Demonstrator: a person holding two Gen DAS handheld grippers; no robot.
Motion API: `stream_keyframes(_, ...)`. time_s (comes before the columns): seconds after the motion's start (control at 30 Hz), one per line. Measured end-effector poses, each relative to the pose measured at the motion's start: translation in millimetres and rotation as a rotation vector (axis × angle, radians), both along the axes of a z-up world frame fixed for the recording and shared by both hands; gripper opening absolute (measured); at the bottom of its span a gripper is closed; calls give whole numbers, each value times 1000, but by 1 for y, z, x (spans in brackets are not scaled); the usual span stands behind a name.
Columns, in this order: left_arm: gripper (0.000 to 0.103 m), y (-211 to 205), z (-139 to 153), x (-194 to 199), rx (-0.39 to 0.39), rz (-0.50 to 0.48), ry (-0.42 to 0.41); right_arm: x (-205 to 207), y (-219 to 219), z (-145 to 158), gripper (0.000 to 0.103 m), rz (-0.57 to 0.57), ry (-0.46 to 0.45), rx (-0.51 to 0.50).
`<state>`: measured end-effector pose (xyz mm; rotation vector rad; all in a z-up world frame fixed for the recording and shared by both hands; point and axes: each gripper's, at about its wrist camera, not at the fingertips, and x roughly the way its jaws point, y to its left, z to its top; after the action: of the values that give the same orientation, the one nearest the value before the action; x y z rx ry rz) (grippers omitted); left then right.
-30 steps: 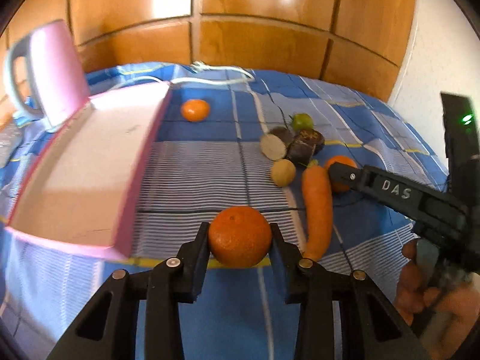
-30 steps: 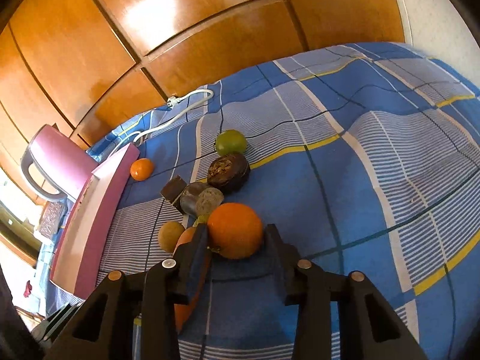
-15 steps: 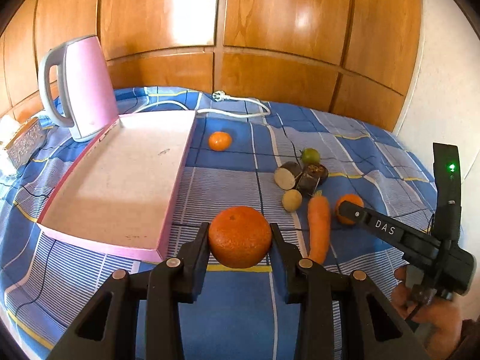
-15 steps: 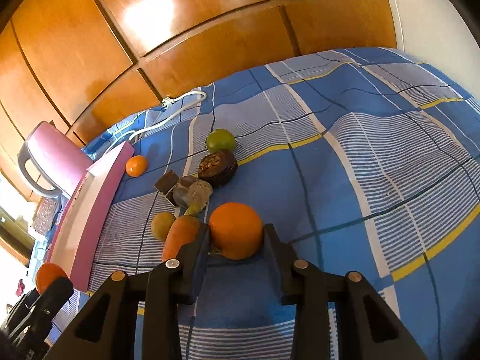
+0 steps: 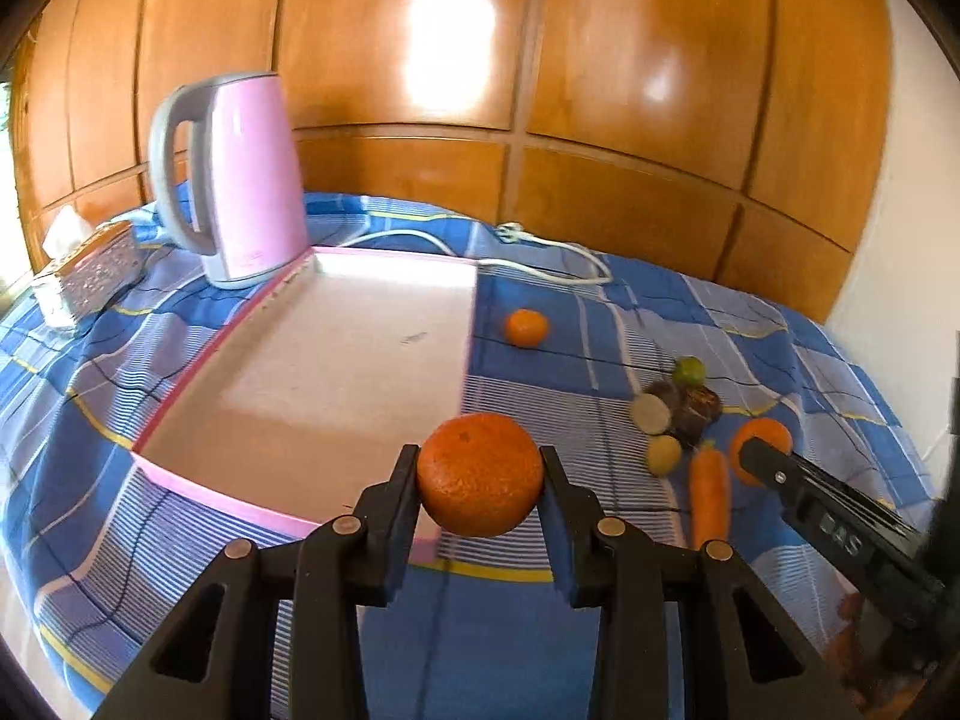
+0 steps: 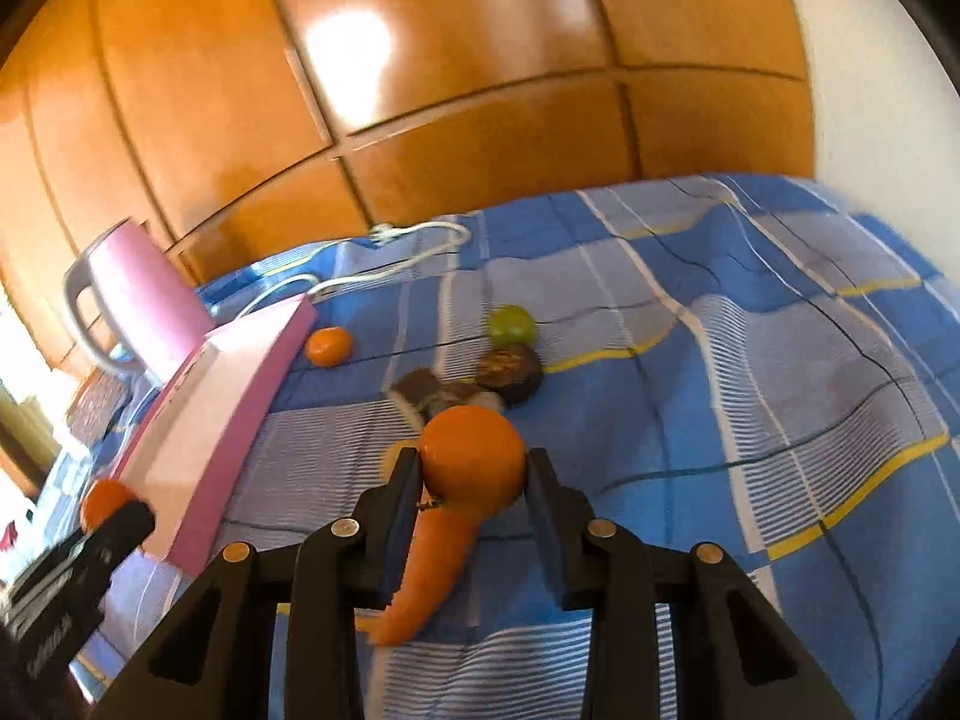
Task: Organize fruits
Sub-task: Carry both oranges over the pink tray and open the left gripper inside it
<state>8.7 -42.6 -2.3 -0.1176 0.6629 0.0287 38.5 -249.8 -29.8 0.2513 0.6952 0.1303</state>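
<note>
My left gripper (image 5: pixel 480 480) is shut on a large orange (image 5: pixel 480 473), held in the air over the near right corner of the pink tray (image 5: pixel 180 414). My right gripper (image 6: pixel 473 471) is shut on a second orange (image 6: pixel 474 459), lifted above a carrot (image 6: pixel 429 570). In the left wrist view the right gripper (image 5: pixel 757 457) with its orange (image 5: pixel 761 444) is at the right, beside the carrot (image 5: pixel 708 495). A small tangerine (image 5: pixel 526 327) lies right of the tray; it also shows in the right wrist view (image 6: pixel 328 346).
A green lime (image 6: pixel 510 325), dark round fruits (image 6: pixel 510 369), a cut pale slice (image 5: pixel 651 414) and a small yellow fruit (image 5: pixel 663 454) lie clustered on the blue checked cloth. A pink kettle (image 5: pixel 240 180) with white cable (image 5: pixel 540 246) stands behind the tray. A tissue box (image 5: pixel 84 276) is far left.
Both grippers rose with their oranges. The left one moved left over the tray's near corner. The right orange came off the cloth, above the carrot.
</note>
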Motion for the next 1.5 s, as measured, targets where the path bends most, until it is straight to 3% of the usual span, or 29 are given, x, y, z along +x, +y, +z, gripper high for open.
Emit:
stream_keyframes(0.17,37,23,1,2,9,36,-14,-7,30,12,35,65,-25,-39)
stream_keyframes(0.47,37,60,-3,12,-8,85,4,3,81,37,35,173,-45,-10)
stream_keyframes(0.83,37,100,8,29,-21,166,4,25,145,44,35,314,-35,-51)
stream_keyframes(1.17,37,143,28,38,44,240,-1,34,167,41,35,351,-14,-29)
stream_keyframes(1.5,38,147,14,46,40,244,50,41,187,32,35,384,19,-29)
